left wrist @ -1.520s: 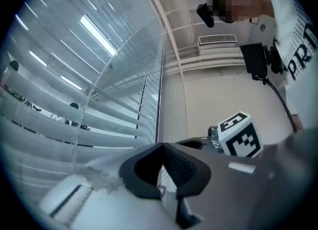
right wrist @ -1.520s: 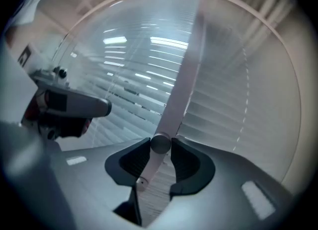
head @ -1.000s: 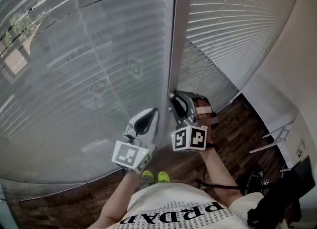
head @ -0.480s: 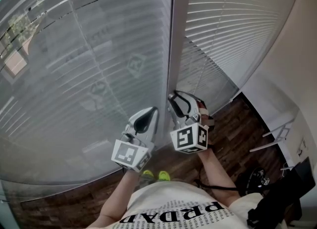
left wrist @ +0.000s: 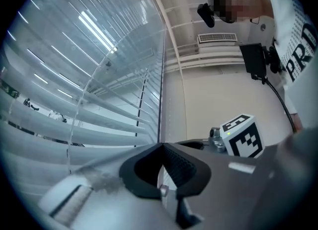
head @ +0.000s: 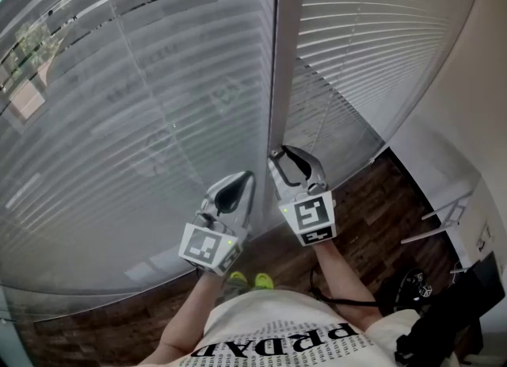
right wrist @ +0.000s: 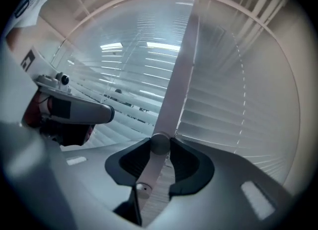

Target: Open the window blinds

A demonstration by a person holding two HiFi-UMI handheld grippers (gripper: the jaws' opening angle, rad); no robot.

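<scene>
1. The right gripper is clenching its dark, ribbed jaws on a small round grey knob. The knob is sitting at the foot of the pale, flat window post.
2. The left gripper is pressing its jaws tip to tip with nothing between them. It is hovering just beside the post, to the left of the right gripper.
3. In the head view the right gripper's body is covering the knob. How the knob is joining the post is hard to make out even from the right gripper view.
4. The window blinds are hanging on both sides of the post, behind glass that is throwing back faint reflections of marker squares.
5. The slats are thin, pale grey and horizontal, and they are lying nearly shut. Narrow gaps at the upper left are letting through scraps of the outdoors, too small to read.
6. A thin cord is running down across the left slats.
7. Dark wooden floor is showing below, and the picture's edges are cutting off the blinds' top and bottom.
</scene>
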